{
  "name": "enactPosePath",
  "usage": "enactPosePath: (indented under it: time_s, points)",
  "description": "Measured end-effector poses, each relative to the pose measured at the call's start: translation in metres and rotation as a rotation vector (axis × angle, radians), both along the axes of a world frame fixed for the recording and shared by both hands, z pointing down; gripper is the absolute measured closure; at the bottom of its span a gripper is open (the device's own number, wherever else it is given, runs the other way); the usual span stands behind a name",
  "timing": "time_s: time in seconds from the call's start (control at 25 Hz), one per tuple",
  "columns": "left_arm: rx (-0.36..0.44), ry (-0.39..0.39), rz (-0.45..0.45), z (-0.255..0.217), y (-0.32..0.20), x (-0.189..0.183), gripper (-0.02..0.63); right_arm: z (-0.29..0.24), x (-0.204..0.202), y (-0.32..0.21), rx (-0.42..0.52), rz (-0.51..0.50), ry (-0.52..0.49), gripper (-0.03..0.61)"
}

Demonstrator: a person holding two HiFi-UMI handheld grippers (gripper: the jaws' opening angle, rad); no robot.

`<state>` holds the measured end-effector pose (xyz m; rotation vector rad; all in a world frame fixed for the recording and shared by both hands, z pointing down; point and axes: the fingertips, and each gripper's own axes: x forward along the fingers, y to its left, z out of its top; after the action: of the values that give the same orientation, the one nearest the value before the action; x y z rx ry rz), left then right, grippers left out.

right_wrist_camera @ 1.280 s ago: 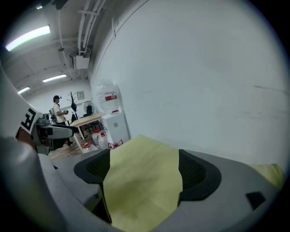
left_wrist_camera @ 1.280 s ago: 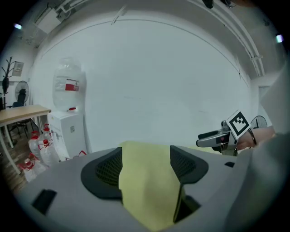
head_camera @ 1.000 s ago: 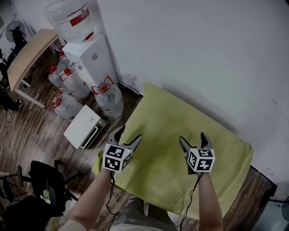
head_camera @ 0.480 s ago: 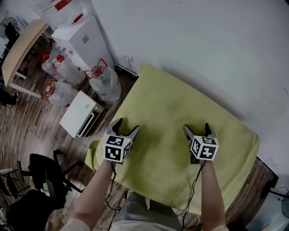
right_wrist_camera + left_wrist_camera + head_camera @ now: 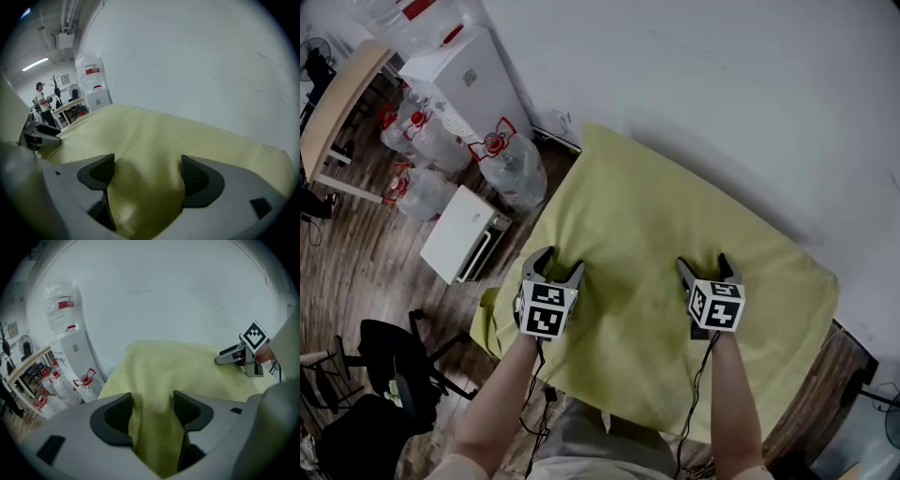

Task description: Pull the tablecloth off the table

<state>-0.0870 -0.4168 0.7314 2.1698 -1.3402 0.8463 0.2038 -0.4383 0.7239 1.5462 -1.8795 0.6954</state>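
Head view puts the yellow tablecloth across the middle of the frame. It covers the table completely, its far edge lies close to the wall, and its near-left corner droops at lower left. Both claws rest on the near half of it, well apart.

The left gripper has its jaws wide and closing. Its own view shows a ridge of cloth gathered up between the pads and touching both. It looks not yet pinched tight, though the soft fold makes that hard to judge. The right gripper stands open, and the cloth between its jaws shows only a low swell, clear of the pads.

Nothing has been pulled off yet, so the step in hand is securing a hold.

Likely troubles from here:
- The left claw may close on too thin a ridge, and the fabric would slip out once the pull begins.
- The right claw has little cloth raised between its jaws and might shut on nothing.
- If only one side holds, the cloth would drag askew and bunch rather than slide off.
- A sideways pull could sweep the cloth onto the water bottles or the white box at the left.
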Motion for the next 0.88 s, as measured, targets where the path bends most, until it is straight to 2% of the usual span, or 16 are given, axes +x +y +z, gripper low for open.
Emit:
enactPosePath:
  time_s: [0.12,0.28,0.36,0.48,0.52,0.72,0.88]
  points:
    - [0.010,-0.019,0.018,0.002,0.007,0.012,0.420,-0.002,-0.005,0.003,-0.006,-0.021,0.002,0.156]
    - [0.043,-0.074,0.040,0.003,0.013,0.027,0.546,-0.003,-0.014,0.009,-0.027,-0.058,0.009,0.292]
    - [0.041,-0.078,0.041,0.003,0.017,0.029,0.569,-0.004,-0.019,0.015,-0.047,-0.070,0.010,0.353]
    - [0.034,-0.064,0.035,0.002,0.021,0.030,0.580,-0.003,-0.028,0.025,-0.088,-0.105,-0.005,0.505]
    - [0.036,-0.062,0.027,0.002,0.023,0.030,0.580,-0.003,-0.030,0.030,-0.097,-0.119,-0.017,0.536]
    - [0.054,0.002,-0.039,-0.012,0.034,0.027,0.589,-0.013,-0.037,0.044,-0.086,-0.145,-0.090,0.546]
    - [0.103,0.017,-0.015,-0.043,0.041,0.023,0.589,-0.048,-0.038,0.050,-0.020,-0.129,-0.149,0.546]
